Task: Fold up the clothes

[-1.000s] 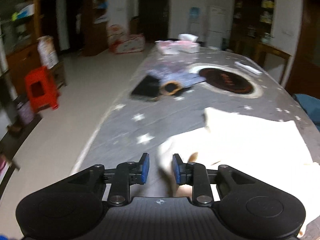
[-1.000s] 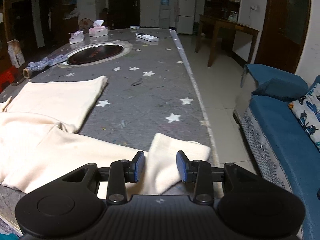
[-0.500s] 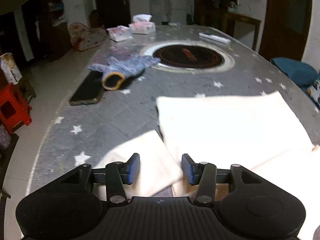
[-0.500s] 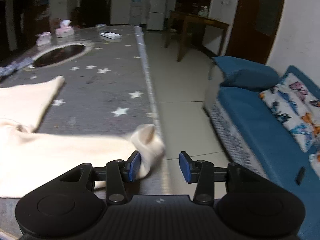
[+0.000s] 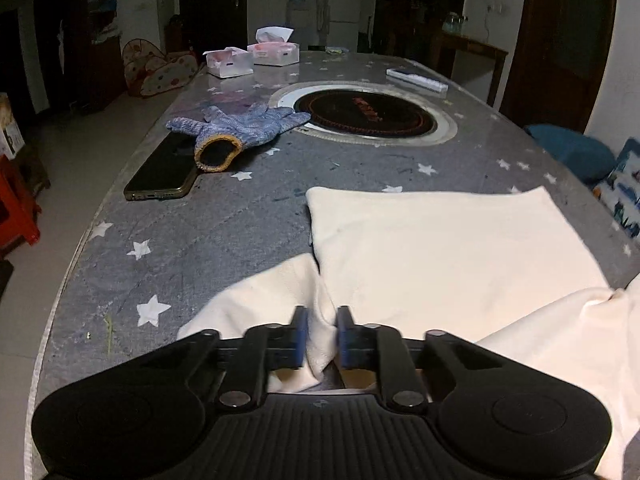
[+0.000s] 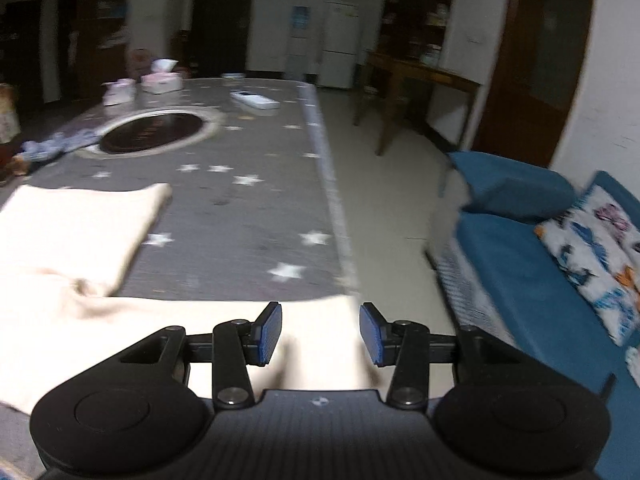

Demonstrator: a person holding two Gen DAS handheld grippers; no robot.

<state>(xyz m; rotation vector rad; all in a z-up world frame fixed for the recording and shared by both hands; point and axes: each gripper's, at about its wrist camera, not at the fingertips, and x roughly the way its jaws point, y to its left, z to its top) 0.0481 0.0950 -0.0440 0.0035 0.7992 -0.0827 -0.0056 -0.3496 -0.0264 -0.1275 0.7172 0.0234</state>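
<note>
1. The left claw (image 5: pixel 320 334) tilts down toward the tabletop (image 5: pixel 224 224), its jaws closing, and the blue pads (image 5: pixel 299 336) pinch a bunched fold of the cream garment (image 5: pixel 440 248).
2. Ahead of this claw and to its right, the garment's body lies flat on the tabletop; a flap spreads just left of the pads.
3. Farther ahead and to the left lie a dark phone (image 5: pixel 164 170) and a blue knitted glove (image 5: pixel 240 126), the glove's cuff resting on the phone.
4. The right claw (image 6: pixel 320 334) also angles downward, its jaws standing partly apart with nothing pressed between them.
5. The garment's cream end (image 6: pixel 316 344) lies beneath and between those pads, near the tabletop's right edge.
6. Right of this claw, beyond the edge, stands a blue sofa (image 6: pixel 532 264).
</note>
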